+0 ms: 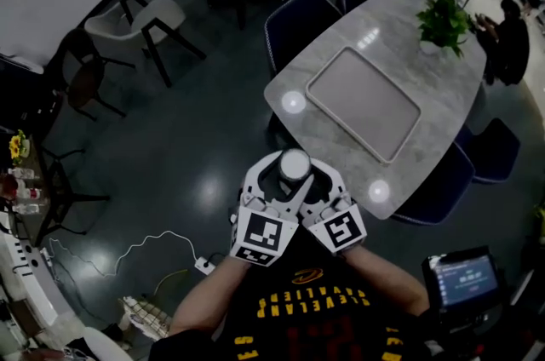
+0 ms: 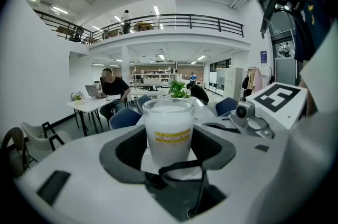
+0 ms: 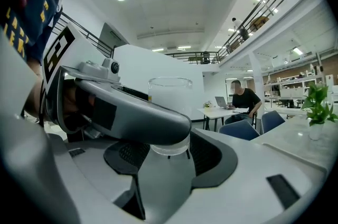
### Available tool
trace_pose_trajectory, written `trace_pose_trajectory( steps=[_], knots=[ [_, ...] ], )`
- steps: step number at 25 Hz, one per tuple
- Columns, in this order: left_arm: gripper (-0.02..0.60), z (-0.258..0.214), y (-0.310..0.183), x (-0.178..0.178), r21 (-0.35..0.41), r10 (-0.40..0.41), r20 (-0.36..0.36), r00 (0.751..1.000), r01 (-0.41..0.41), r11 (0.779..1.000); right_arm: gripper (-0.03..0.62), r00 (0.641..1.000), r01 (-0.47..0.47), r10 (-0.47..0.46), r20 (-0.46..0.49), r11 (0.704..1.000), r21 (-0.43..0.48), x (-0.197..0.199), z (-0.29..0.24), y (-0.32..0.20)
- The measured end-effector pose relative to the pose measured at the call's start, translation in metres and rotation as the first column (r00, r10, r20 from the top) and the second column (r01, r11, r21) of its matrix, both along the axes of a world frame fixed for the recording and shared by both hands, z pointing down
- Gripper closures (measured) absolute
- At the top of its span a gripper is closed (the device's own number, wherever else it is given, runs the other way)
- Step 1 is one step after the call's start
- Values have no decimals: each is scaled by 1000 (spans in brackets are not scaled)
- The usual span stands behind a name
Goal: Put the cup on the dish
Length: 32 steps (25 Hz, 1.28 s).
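A clear cup [image 1: 295, 164] with frosted white sides and a yellow label [image 2: 169, 128] hangs in the air over the dark floor, close to my chest. My left gripper [image 1: 285, 174] is shut on it, with its dark pads [image 2: 129, 151] against the cup's sides. My right gripper [image 1: 306, 175] comes in from the other side, and the cup's base [image 3: 169, 148] fills the gap between its pads. One left jaw crosses in front of the cup in the right gripper view. The dish, a grey rectangular tray [image 1: 364, 102], lies on the marble table [image 1: 430, 74] ahead and to the right.
A potted plant [image 1: 443, 23] stands at the table's far end. Dark blue chairs [image 1: 300, 23] ring the table, one [image 1: 443, 191] near its closest corner. A white cable [image 1: 153, 249] lies on the floor to my left, and a small screen [image 1: 460, 278] sits at my right.
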<state>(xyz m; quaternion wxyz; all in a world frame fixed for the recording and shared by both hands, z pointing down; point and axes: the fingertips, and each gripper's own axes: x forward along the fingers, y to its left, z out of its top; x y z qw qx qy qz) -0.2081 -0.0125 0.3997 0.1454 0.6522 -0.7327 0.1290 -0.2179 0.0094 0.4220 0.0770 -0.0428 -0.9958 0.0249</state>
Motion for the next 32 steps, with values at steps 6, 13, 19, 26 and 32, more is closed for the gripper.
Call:
trace_pose_trajectory(
  steps=[6,13,19,26,32],
  knots=[
    [322,-3,-47,3,0,40,15,999,-40,999,352,999,-35,35,9,999,17,1,-3,-47],
    [322,-6,-77,12,-7,107,21,994,-107,994,352,995,-97,97,8,995,18,9,-6,-78],
    [322,-6,-111,24,-9,200,29,979,-200,980,352,982,-187,187,6,982,17,19,-5,-113],
    [322,-2,-161,35,-5,351,29,936,-351,936,352,945,-326,327,-25,945,32,28,1,-165],
    [322,8,-215,38,3,481,7,877,-481,877,352,889,-452,454,-59,891,49,29,12,-221]
  ],
)
